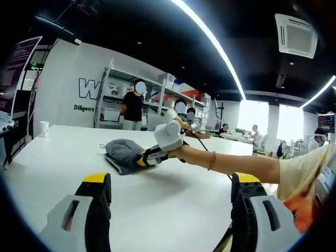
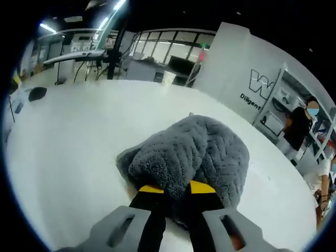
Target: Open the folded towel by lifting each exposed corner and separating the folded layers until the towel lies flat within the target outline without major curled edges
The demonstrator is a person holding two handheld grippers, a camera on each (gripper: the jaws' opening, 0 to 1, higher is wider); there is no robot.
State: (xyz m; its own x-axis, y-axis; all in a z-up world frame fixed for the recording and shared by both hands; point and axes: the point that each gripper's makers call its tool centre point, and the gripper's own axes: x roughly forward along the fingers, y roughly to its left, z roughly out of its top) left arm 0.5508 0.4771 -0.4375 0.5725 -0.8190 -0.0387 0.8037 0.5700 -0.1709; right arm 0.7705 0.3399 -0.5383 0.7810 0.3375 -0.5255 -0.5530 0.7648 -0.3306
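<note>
On the white table [image 1: 63, 157], grey towel [image 2: 202, 155], bunched; my right gripper [image 2: 170, 187] pinches its near fold, jaws narrow. My left gripper [image 1: 170, 181]: wide, holding nothing.

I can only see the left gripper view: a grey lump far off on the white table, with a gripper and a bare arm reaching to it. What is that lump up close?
Observer: A grey towel with a zigzag pile, bunched in folds, not flat.
Operator: Is that far gripper holding it?
Observer: The right gripper has its yellow-tipped jaws close together, pressed into the towel's near edge with a fold between them.
Operator: Anything else on the table near it?
Observer: A small dark object lies well away, near the table's far edge.
</note>
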